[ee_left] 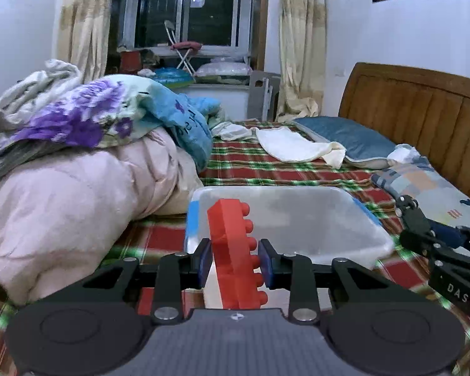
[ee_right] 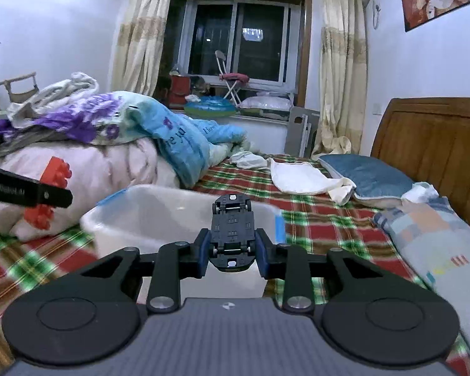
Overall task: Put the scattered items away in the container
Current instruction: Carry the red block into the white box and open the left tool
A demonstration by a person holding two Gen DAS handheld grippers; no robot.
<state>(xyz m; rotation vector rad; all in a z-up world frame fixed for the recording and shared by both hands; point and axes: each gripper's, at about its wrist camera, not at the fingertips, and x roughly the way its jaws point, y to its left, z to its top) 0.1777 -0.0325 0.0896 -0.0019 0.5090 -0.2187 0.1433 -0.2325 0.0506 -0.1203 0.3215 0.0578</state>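
Both tongs (ee_left: 235, 261) (ee_right: 232, 247) clamped, loaded

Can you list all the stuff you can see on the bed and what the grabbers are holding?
red toy brick: one, red, clamped in left gripper
toy car: one, black underside up, clamped in right gripper
container: one, clear plastic, on plaid bedsheet
quilts: a pile, pink, purple, blue, left side
pillow: one, blue, by headboard
white cloth: one, beside pillow
left gripper: shut on brick
right gripper: shut on car

My left gripper (ee_left: 235, 261) and right gripper (ee_right: 232, 252) are black, with blue pads, silver screws and grey ribbed bases.
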